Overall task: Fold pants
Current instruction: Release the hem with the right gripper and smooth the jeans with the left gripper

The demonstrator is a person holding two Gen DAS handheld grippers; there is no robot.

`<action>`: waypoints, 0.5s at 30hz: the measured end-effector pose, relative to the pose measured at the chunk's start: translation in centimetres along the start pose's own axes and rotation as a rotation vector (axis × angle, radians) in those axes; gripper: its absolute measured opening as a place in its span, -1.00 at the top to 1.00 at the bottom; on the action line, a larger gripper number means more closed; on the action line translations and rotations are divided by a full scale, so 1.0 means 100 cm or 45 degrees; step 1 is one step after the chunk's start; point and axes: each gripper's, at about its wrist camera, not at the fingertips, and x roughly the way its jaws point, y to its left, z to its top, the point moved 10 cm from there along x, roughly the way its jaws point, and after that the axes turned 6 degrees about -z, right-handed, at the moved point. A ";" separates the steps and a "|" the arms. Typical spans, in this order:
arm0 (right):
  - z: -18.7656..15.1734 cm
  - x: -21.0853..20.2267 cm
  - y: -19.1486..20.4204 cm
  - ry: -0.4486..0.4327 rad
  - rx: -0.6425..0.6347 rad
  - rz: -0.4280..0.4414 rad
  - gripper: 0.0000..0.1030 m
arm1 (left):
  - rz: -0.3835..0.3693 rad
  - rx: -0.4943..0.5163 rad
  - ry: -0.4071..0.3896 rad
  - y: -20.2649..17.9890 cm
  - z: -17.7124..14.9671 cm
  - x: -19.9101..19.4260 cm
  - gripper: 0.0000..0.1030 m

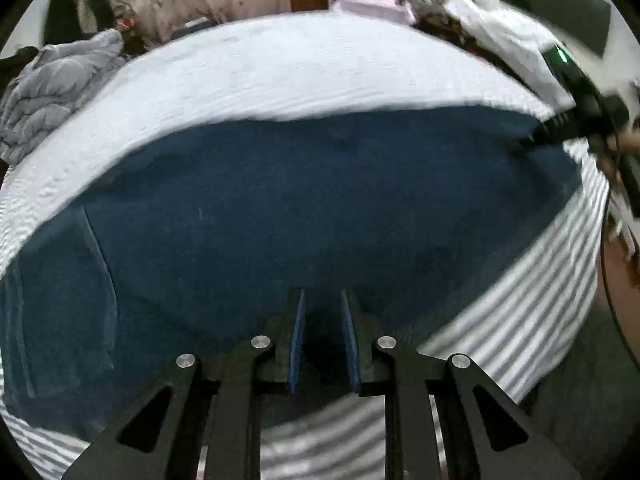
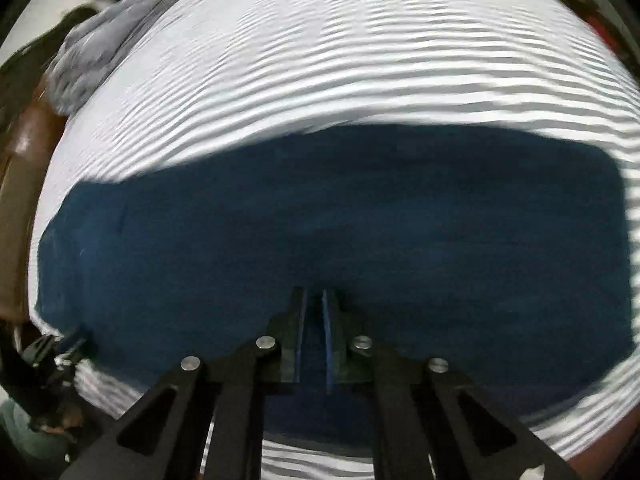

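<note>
The dark blue pants [image 1: 320, 200] lay spread flat on the striped bed sheet [image 1: 280, 64], a long band running from 9 o'clock to 3 o'clock in both views. They seemed already folded once lengthwise, leg on leg, though I cannot be sure; the crosswise folds looked still to do.

The left gripper [image 1: 323, 300] hovered at the near edge of the cloth, at 6 o'clock, its jaws spread a little with nothing between them. The right gripper [image 2: 314, 294] was over the cloth too, its jaws nearly together; whether they pinched fabric I cannot tell.
</note>
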 end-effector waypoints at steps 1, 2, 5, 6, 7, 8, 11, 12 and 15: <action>0.006 -0.006 -0.015 -0.033 0.034 -0.021 0.55 | 0.003 -0.003 -0.018 -0.001 0.008 0.002 0.60; 0.011 -0.009 -0.030 -0.057 0.066 -0.072 0.39 | -0.005 -0.009 -0.015 -0.005 0.014 0.007 0.53; 0.018 -0.007 -0.078 -0.066 0.113 -0.156 0.43 | 0.008 0.018 0.111 -0.010 0.008 0.039 0.35; 0.017 -0.005 -0.094 -0.055 0.134 -0.136 0.83 | 0.028 0.044 0.120 -0.011 0.003 0.045 0.34; 0.016 -0.006 -0.113 -0.048 0.208 -0.067 0.99 | 0.039 0.076 0.079 -0.012 0.003 0.044 0.32; 0.014 -0.008 -0.130 -0.042 0.278 -0.036 0.99 | 0.058 0.098 0.081 -0.011 0.001 0.043 0.24; 0.008 -0.033 -0.188 -0.107 0.368 -0.117 0.77 | 0.058 0.095 0.119 -0.004 -0.002 0.042 0.07; 0.005 -0.042 -0.201 -0.124 0.396 -0.135 0.69 | 0.058 0.085 0.131 -0.004 -0.001 0.045 0.00; -0.011 -0.073 -0.225 -0.199 0.529 -0.064 0.11 | 0.071 0.074 0.146 0.006 -0.004 0.042 -0.01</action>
